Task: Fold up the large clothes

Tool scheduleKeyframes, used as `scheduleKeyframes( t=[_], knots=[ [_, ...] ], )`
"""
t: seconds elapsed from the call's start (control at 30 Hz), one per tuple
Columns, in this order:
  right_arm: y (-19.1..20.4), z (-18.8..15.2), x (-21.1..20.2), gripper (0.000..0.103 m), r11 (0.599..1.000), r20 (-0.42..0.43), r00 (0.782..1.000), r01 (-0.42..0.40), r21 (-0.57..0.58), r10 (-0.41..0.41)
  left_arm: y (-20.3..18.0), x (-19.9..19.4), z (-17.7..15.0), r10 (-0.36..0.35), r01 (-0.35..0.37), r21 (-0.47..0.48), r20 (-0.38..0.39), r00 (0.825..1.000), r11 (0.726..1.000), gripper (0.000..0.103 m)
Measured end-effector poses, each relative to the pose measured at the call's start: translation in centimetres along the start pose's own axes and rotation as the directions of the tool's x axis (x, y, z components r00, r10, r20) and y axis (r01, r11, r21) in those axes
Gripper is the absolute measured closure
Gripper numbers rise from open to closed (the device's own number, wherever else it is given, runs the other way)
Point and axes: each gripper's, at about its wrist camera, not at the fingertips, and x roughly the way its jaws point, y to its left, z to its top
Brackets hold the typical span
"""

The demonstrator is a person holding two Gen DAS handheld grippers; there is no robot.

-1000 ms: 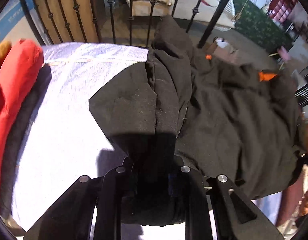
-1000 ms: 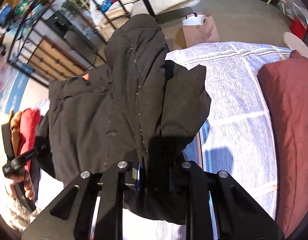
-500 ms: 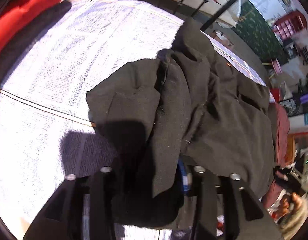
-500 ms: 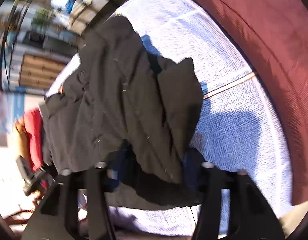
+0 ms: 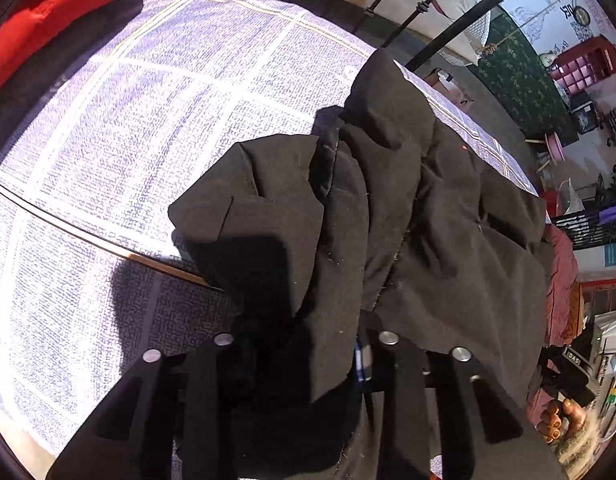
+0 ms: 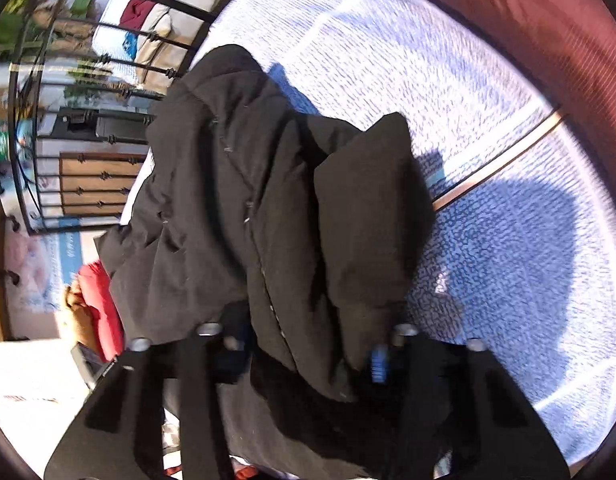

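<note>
– Garment first: where does it lie?
– The black garment (image 5: 388, 220) is heaped in loose folds on the checked bedspread (image 5: 147, 120). Its far tip reaches the bed's far edge, by the black iron rail (image 5: 448, 28). Its near end drapes over both grippers.
– And the left gripper (image 5: 303, 356)?
– Its jaws have just been closing and stand partly apart. A thick fold of the cloth hangs between the 2 fingers. A blue pad shows at the cloth's edge on one side, while the other side is lost in shadow. I cannot tell whether the pads press on the cloth.
– The right gripper (image 6: 308, 344)?
– Much the same. In its own view the garment (image 6: 267, 220) bunches between its 2 fingers, which stand fairly wide. Those jaws have also just been closing. One blue pad touches or nearly touches the bunch, and I cannot tell which, so the grip is unclear.
– What lies around the garment?
– Bare bedspread (image 6: 428, 60) in bright sun, with the grippers' shadows on it. A red pillow (image 5: 35, 12) sits at one edge of the bed and a dark red pillow (image 6: 548, 40) at the opposite edge.
– Anyone in view?
– Only the right hand (image 5: 556, 420), low at the left view's border, wrapped around a black handle.
</note>
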Motion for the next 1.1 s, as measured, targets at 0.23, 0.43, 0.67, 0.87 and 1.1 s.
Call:
scheduleKeyframes(
  t=[0.23, 0.43, 0.67, 0.87, 1.1],
  knots=[
    [3.7, -2.1, -3.2, 0.08, 0.986, 0.085, 0.992, 0.104, -0.13, -0.094, -3.0, -3.4, -0.3, 0.004, -0.011, 0.102, 0.071, 0.997, 0.995, 0.083],
    [8.0, -2.9, -6.5, 0.083, 0.943, 0.201, 0.973, 0.169, -0.286, -0.113, -7.6, -7.8, 0.6, -0.007, -0.034, 0.27, 0.153, 0.988, 0.962, 0.084],
    [9.4, -3.0, -13.8, 0.084, 0.923, 0.353, 0.933, 0.196, -0.331, -0.071, -16.3, -11.1, 3.6, -0.145, 0.03, 0.455, 0.22, 0.965, 0.89, 0.084],
    [4.3, -2.6, -24.3, 0.084, 0.967, 0.544, 0.835, 0.199, -0.161, -0.082, -30.1, -10.3, 4.1, -0.293, 0.102, 0.708, 0.154, 0.944, 0.698, 0.084],
    [-6.3, -4.5, -34.5, 0.084, 0.963, 0.712, 0.648, 0.161, 0.218, -0.27, -50.0, -3.6, 2.2, -0.431, 0.279, 0.853, -0.071, 0.899, 0.442, 0.084]
  ],
)
